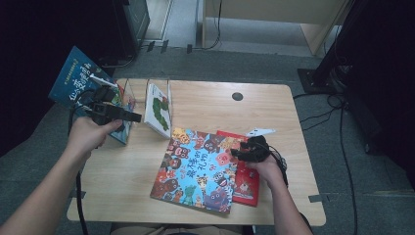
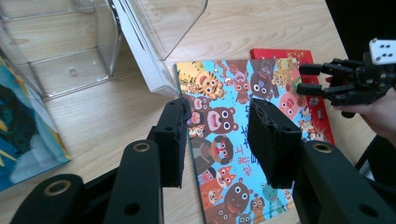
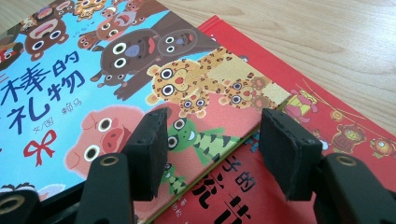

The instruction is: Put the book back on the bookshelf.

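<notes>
A large picture book with cartoon animals on a light blue cover (image 1: 198, 169) (image 2: 229, 140) (image 3: 93, 70) lies flat on the wooden table, its right edge overlapping a red book (image 1: 247, 183) (image 3: 327, 116). My right gripper (image 1: 237, 152) (image 3: 210, 135) hovers low over that overlapping edge, jaws open, nothing between them. My left gripper (image 1: 131, 116) (image 2: 217, 116) is raised at the table's left and points toward the animal book, open and empty. A dark blue book (image 1: 76, 78) (image 2: 23, 130) stands tilted just behind the left hand.
A clear acrylic book stand (image 1: 128, 88) (image 2: 70, 46) sits at the back left, and a white book with a green caterpillar (image 1: 159, 110) (image 2: 144, 60) leans in it. There is a round cable hole (image 1: 237, 96) in the tabletop at the back. Cables trail on the floor to the right.
</notes>
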A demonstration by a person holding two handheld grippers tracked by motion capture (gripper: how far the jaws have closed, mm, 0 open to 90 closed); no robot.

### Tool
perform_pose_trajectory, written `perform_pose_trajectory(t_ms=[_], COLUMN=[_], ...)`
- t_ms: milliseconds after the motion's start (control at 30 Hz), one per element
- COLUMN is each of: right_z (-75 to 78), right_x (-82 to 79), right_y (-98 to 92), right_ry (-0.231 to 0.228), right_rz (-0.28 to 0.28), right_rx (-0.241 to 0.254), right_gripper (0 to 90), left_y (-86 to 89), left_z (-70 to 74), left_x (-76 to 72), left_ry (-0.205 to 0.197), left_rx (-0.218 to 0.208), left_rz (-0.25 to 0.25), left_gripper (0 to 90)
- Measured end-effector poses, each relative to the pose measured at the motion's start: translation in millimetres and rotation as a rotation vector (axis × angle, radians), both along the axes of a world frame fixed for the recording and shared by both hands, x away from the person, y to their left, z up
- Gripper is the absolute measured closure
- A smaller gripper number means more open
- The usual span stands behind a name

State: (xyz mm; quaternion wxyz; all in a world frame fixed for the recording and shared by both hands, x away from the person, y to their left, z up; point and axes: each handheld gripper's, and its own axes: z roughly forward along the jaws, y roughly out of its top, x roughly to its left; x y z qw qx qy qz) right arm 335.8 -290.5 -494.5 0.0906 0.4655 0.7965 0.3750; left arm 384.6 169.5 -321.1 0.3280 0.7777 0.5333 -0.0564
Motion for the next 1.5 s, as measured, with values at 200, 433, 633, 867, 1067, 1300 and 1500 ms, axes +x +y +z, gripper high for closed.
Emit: perform_pose_trajectory(t_ms=[200, 433, 633, 867, 1067, 1300, 1500], right_z=[-0.2, -0.4, -0.3, -0.4, -0.2, -0.3, -0.6], right_x=[0.3, -0.5, -3.2, -5.6, -9.2, -12.0, -13.6], right_y=[-0.4, -1.9, -3.8, -6.3, -8.1, -10.9, -9.5], right_ry=[-0.002, -0.004, -0.008, -0.012, -0.019, -0.018, -0.022], right_rz=[-0.001, -0.001, -0.010, -0.016, -0.016, -0.026, -0.022], right_rx=[0.001, 0.000, 0.004, -0.001, -0.001, 0.004, 0.006], right_gripper=[42.5, 42.0, 42.6, 41.2, 41.9, 42.6, 42.7], left_y=[-4.2, -7.6, -8.3, -10.1, -9.6, -7.5, -9.5], left_z=[-17.2, -33.9, -47.8, -63.8, -79.0, -96.1, -110.4], left_x=[-5.3, -11.3, -14.4, -17.3, -19.7, -20.7, -21.4], left_ry=[0.000, 0.000, -0.004, -0.009, -0.015, -0.011, -0.002], left_rx=[0.003, -0.008, -0.027, -0.020, -0.039, -0.060, -0.053], left_rz=[-0.025, -0.039, -0.053, -0.044, -0.050, -0.044, -0.057], left_gripper=[59.2, 60.6, 65.1, 67.7, 71.2, 73.0, 74.1])
